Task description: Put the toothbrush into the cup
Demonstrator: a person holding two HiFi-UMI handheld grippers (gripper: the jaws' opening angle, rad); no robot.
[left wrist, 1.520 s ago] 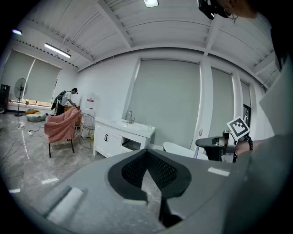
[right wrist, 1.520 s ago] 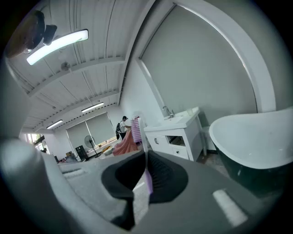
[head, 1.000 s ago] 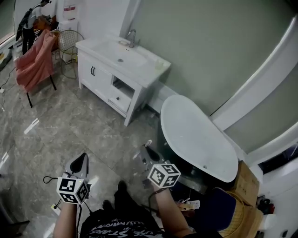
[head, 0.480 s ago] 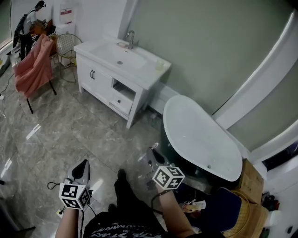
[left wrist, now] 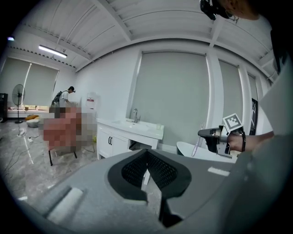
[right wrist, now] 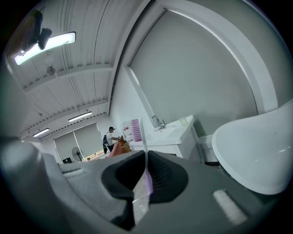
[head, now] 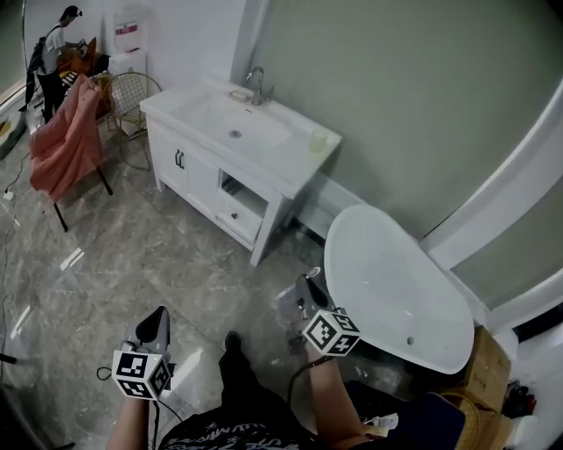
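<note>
In the right gripper view my right gripper (right wrist: pixel 145 156) is shut on a toothbrush (right wrist: pixel 137 130), which stands upright with its pink bristles above the jaws. A small pale cup (head: pixel 318 141) stands on the right end of the white vanity top (head: pixel 264 154), well ahead of both grippers; the cup (right wrist: pixel 184 121) shows beside the basin. From the head view, my right gripper (head: pixel 303 288) hangs over the floor between the vanity and the bathtub. My left gripper (head: pixel 158 316) is lower left, shut and empty (left wrist: pixel 146 156). The left gripper view shows the toothbrush (left wrist: pixel 198 145) held off to its right.
A white bathtub (head: pixel 396 290) lies at the right, close to my right hand. A faucet (head: pixel 255 83) rises behind the basin. A chair draped with pink cloth (head: pixel 62 127) and a wire basket (head: pixel 132 88) stand at the left, and a person (head: pixel 63 26) is beyond them.
Both grippers have travelled forward over the floor toward the vanity, which now sits nearer and more to the right in the head view. The toothbrush stays in the right gripper.
</note>
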